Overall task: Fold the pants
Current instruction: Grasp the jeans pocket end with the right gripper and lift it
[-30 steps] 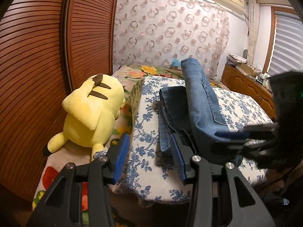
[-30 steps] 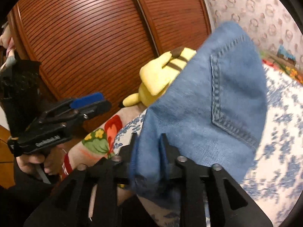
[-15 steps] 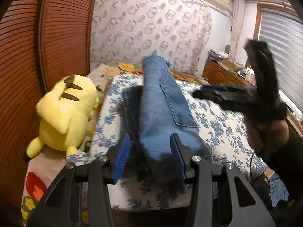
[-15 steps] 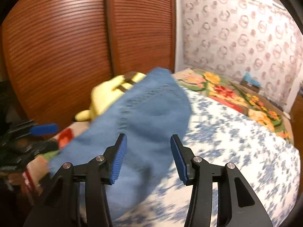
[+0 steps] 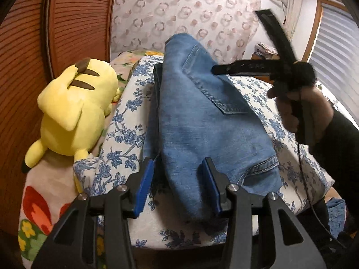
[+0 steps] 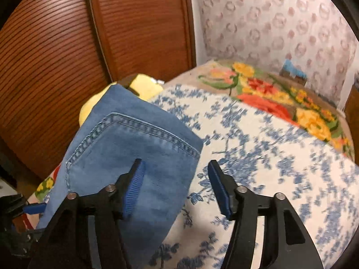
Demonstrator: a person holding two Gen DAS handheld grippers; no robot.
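Blue jeans (image 5: 202, 121) lie folded lengthwise on a blue-flowered white pad (image 5: 125, 121), back pocket up. My left gripper (image 5: 177, 188) hovers low over their near end. Its blue pads straddle the denim without pressing it. My right gripper (image 6: 177, 181) hangs over the pocket end of the jeans (image 6: 125, 152), and its jaws are opening. The denim lies under its left finger and nothing is pinched between the pads. In the left wrist view a hand (image 5: 296, 107) holds that gripper above the right side of the jeans.
A yellow plush toy (image 5: 74, 112) lies left of the pad, against slatted wooden doors (image 5: 22, 67). A flowered bedspread (image 6: 280, 94) covers the far bed below a patterned curtain (image 5: 179, 13). A dresser and a window blind (image 5: 336, 51) stand at the right.
My right gripper let go of the jeans' end, opened and swung away to the right. The jeans dropped folded onto the pad. My left gripper came forward and down over their near end.
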